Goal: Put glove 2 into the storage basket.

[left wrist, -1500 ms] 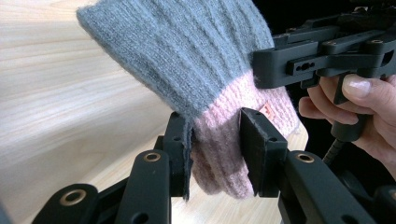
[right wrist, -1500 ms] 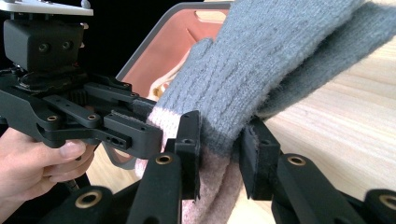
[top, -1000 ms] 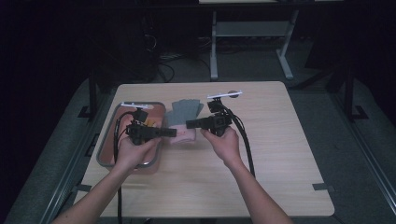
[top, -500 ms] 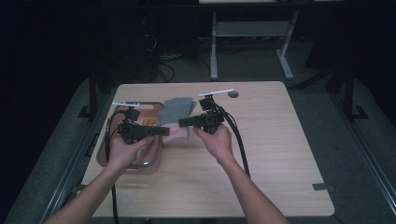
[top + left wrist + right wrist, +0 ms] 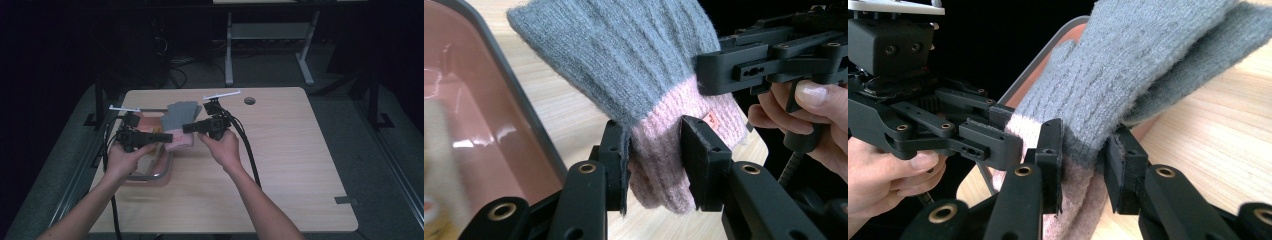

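From the high view, a grey and pink knitted glove hangs between the two tools above the light wooden table, just right of the pink metal-rimmed tray. The left gripper reaches in from the left and the right gripper from the right, jaws pointing at each other across the pink cuff; both are equally near.

In the left gripper view, the glove sits between the jaws, which are narrowed around the pink cuff with its edge against the left jaw. The grey fingers run up and away, so the long axis leads away from the tool. The right gripper grips beside it.

In the right gripper view, the jaws clamp the glove where grey meets pink, with the left gripper touching the cuff alongside. Any coming pull probably turns on these opposed grips.
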Motion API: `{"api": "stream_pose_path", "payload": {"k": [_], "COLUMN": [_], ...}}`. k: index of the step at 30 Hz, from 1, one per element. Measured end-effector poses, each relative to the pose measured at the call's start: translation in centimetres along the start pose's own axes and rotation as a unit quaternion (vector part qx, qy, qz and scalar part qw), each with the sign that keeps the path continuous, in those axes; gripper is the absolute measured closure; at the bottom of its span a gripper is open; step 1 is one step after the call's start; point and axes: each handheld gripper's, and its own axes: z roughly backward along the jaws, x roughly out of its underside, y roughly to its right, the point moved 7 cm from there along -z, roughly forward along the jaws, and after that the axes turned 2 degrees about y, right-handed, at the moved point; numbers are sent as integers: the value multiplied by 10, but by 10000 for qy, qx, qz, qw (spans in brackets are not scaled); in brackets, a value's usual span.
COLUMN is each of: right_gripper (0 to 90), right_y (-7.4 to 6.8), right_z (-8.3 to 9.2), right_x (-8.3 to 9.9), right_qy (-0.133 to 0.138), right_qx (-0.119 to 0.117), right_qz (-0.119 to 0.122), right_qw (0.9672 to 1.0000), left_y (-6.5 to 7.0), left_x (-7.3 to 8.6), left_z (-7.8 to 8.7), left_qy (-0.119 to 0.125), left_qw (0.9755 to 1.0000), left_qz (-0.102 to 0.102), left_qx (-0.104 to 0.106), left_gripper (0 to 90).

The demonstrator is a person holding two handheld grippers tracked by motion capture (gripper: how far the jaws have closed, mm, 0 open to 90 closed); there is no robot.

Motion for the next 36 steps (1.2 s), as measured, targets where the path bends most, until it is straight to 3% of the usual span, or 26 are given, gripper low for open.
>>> {"api": "stream_pose_path", "payload": {"k": [7, 19, 29, 32, 36], "right_gripper": [707, 708, 708, 708, 708], "right_y": [-6, -16, -26, -27, -29], "right_z": [-10, -26, -41, -46, -55], "right_x": [-3, -10, -14, -15, -14], "right_qy": [-51, -69, -97, -94, -149], "right_qx": [-16, -102, -185, -186, -185], "right_qz": [124, 106, 92, 199, 158], "right_qw": [9999, 9999, 9997, 9996, 9996], "left_y": [-7, -19, -29, -33, -41], "left_x": [1, -1, 1, 2, 6], "left_z": [8, 24, 38, 41, 44], "left_qy": [24, 73, 118, 119, 94], "left_qw": [10000, 9999, 9995, 9996, 9995], "left_qz": [63, 104, 259, 178, 208], "left_qx": [-41, -77, -139, -174, -222], "left_gripper": [644, 644, 645, 644, 644]}}
